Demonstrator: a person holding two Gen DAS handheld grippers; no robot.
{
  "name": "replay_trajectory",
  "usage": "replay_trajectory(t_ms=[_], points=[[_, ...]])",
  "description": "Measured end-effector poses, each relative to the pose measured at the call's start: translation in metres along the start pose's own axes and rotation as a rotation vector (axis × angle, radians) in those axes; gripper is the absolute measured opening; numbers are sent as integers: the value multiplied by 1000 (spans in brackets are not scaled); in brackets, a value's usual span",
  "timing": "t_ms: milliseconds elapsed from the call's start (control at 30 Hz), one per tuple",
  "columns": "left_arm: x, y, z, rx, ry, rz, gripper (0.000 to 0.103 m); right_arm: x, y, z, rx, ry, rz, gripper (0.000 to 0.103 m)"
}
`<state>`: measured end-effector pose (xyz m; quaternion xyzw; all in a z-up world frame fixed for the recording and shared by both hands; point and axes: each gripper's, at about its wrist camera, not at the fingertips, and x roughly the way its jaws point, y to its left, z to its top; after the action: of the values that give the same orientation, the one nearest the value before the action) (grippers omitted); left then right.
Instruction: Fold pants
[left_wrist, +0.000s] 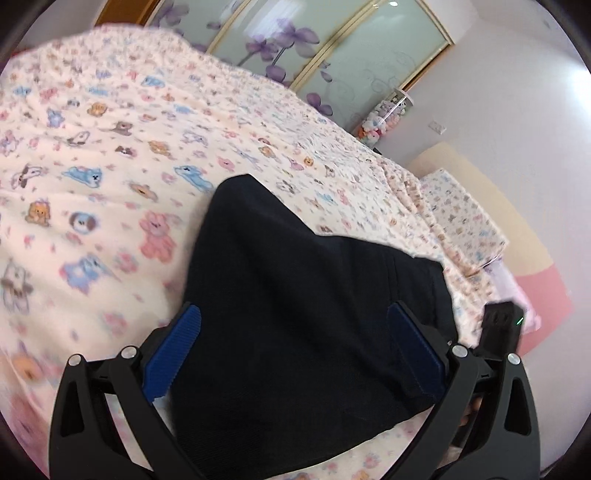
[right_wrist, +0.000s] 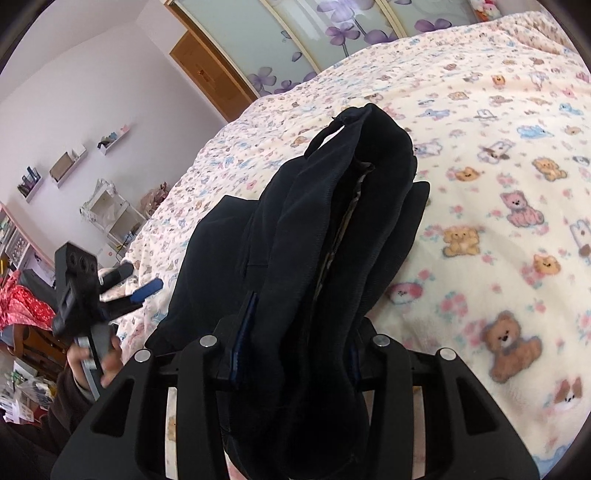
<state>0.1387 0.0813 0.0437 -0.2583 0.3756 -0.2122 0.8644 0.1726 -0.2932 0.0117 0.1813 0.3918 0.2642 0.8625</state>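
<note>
Pants (right_wrist: 332, 229) bunched on the bed (right_wrist: 498, 155), gripped in the right gripper (right_wrist: 295, 347) for lifting into a fold; left gripper (left_wrist: 295, 343) spread wide, holding nothing

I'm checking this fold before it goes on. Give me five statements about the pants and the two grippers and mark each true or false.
1. The right gripper is shut on a bunched part of the pants. True.
2. The pants are light grey. False: they are black or very dark navy.
3. The left gripper is shut on the pants. False: its fingers stand wide apart, with the cloth lying between them and unpinched.
4. The pants lie on a blanket printed with cartoon animals. True.
5. The left gripper is out of sight in the right wrist view. False: it shows at the left edge, held in a hand.
</note>
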Motion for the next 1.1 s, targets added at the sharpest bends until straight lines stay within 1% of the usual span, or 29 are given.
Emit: replay_trajectory(t_ms=[67,133,167,233,300,333,367,467,533,600,667,700,733,767,800,833,867,933,1000,1100], points=[[4,12,17,-41,49,-11,101,1,-2,-1,12,1,5,42],[13,20,26,-62,94,7,101,1,-4,-2,19,2,7,42],[20,26,32,-79,133,18,101,1,-4,-3,23,3,8,42],[37,38,36,-125,210,9,101,1,-5,-4,29,6,9,42],[54,53,38,-201,279,-34,101,1,-5,-5,33,8,10,42],[59,56,37,-223,297,-55,101,1,-6,-5,36,8,11,42],[66,60,36,-249,316,-95,101,1,-6,-6,39,8,12,42],[73,59,33,-263,319,-175,101,1,-9,-7,47,9,16,42],[72,52,32,-245,302,-187,101,1,-12,-9,57,10,19,42],[68,44,30,-206,284,-178,101,2,-15,-10,68,11,22,42],[65,28,28,-130,268,-118,96,2,-20,-10,80,10,29,42],[64,21,27,-88,263,-77,90,2,-20,-11,84,8,31,42],[63,13,25,-41,258,-28,84,2,-21,-12,88,8,32,42],[64,2,22,22,252,47,81,2,-22,-12,91,8,32,42],[64,-5,20,69,249,107,75,2,-22,-13,94,7,33,42],[65,-11,16,110,243,157,71,2,-22,-14,97,7,34,42],[67,-18,14,156,238,216,70,2,-21,-14,99,6,34,42],[69,-27,10,201,226,279,69,1,-21,-15,101,5,35,42],[69,-32,8,227,210,324,69,1,-22,-16,103,5,37,42],[70,-34,7,247,201,354,69,1,-23,-17,106,5,40,42]])
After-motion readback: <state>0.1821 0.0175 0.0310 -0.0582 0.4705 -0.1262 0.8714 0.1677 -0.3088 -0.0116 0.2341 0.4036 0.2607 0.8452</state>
